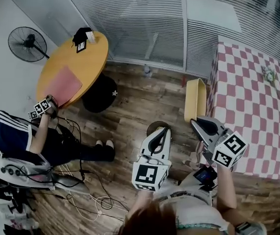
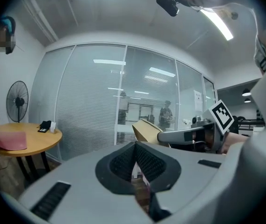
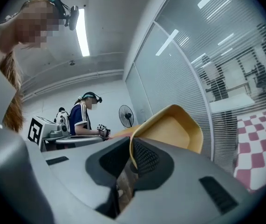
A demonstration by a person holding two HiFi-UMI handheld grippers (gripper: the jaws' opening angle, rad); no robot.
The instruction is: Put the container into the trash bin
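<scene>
Carry step: right gripper (image 3: 129,146) jaws clamped on the yellow container (image 1: 195,99) rim, left gripper (image 2: 135,148) jaws together, empty; next likely needs positioning over the trash bin, then release.

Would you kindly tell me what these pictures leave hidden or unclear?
- Head view: the left gripper hides most of a dark round thing; bin or not, unclear.
- Head view: the item on the checked table is too small.
- Right gripper view: jaws cover part of the container.

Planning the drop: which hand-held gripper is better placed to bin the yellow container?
Right: the right hand-held gripper is shut on the yellow container; the left hand-held gripper is shut, empty.
</scene>
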